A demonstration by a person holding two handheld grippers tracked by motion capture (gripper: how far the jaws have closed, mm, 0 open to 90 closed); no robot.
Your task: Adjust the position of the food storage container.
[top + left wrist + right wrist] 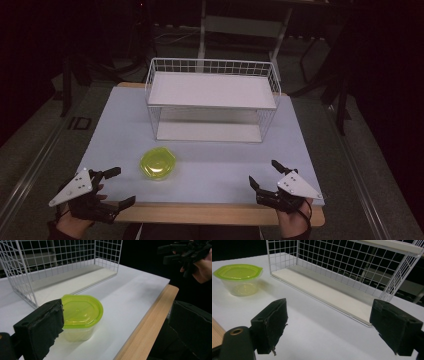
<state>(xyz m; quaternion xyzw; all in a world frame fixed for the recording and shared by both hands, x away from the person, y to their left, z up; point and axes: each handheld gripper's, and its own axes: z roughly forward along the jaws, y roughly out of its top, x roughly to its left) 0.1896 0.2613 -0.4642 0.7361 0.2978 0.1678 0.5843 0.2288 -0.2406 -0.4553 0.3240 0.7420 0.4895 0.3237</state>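
Note:
A clear tub with a yellow-green lid [158,163] stands on the white table top, in front of the wire rack and left of centre. My left gripper [123,186] is at the near left corner, to the left of the tub, open and empty. In the left gripper view the tub [81,311] sits just past the left jaw, between the spread jaws' lines but untouched. My right gripper [264,173] hovers open and empty at the near right. In the right gripper view the tub [238,277] stands far off to the left, and the open gripper [329,327] faces the rack.
A white wire rack [210,66] with two white shelves stands at the back middle of the table [110,140]. A wooden edge [210,212] runs along the near side. In the left gripper view the right gripper [185,252] and its hand show at the top right.

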